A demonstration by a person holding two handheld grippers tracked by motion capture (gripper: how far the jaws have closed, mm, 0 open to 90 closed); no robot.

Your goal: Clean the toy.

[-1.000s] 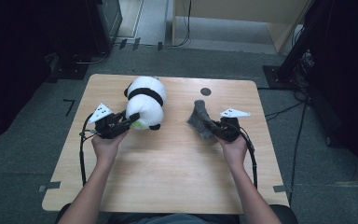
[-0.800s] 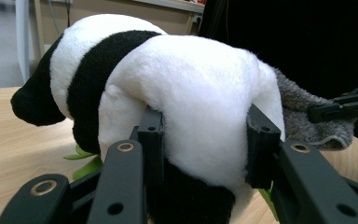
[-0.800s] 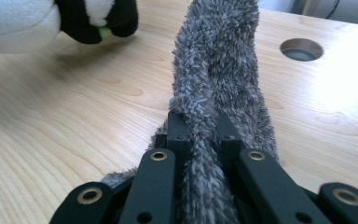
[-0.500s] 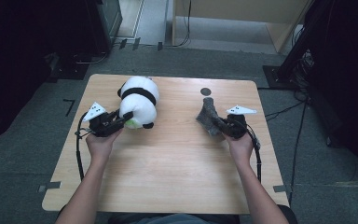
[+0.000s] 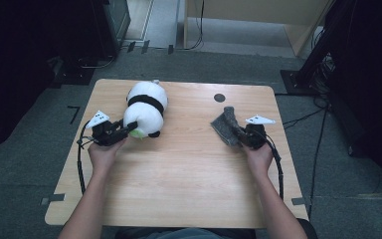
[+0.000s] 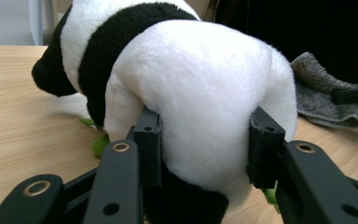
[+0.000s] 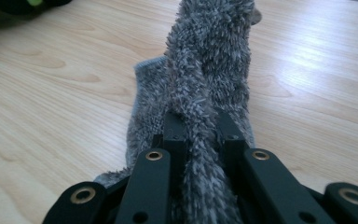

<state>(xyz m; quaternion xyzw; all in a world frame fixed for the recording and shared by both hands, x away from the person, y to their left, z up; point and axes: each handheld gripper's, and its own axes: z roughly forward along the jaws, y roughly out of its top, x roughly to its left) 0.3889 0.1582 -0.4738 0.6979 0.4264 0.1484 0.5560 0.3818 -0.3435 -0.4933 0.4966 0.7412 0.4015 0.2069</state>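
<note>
The left tool (image 6: 205,158) pinches the rear of a plush panda (image 6: 200,88): in the left gripper view its two black jaws rise from the bottom edge and dent the white fur on either side, and they have just been easing apart a little with the toy still between them. The panda takes up the centre of that view, round and white, with a black band across its shoulders, a black patch at the left of the frame and another black patch low between the jaws. Bits of bright green peek out beneath it at lower left and lower right. In the high view the left tool (image 5: 129,127) sits at centre left, and the panda (image 5: 146,107) lies on the wooden counter (image 5: 189,174) just above and right of it, its far end pointing to the upper edge of the counter.

The right tool (image 7: 204,135) is pressed together on a grey cloth (image 7: 209,60), a shaggy, fuzzy rag bunched into a ridge that runs up from between the jaws toward the top centre of the right gripper view, with a flatter flap spreading to its left on the wood. In the high view the right tool (image 5: 239,134) is at centre right and the cloth (image 5: 225,125) lies just left of it, well apart from the panda. A small dark round mark (image 5: 219,97) sits on the counter above the cloth.
</note>
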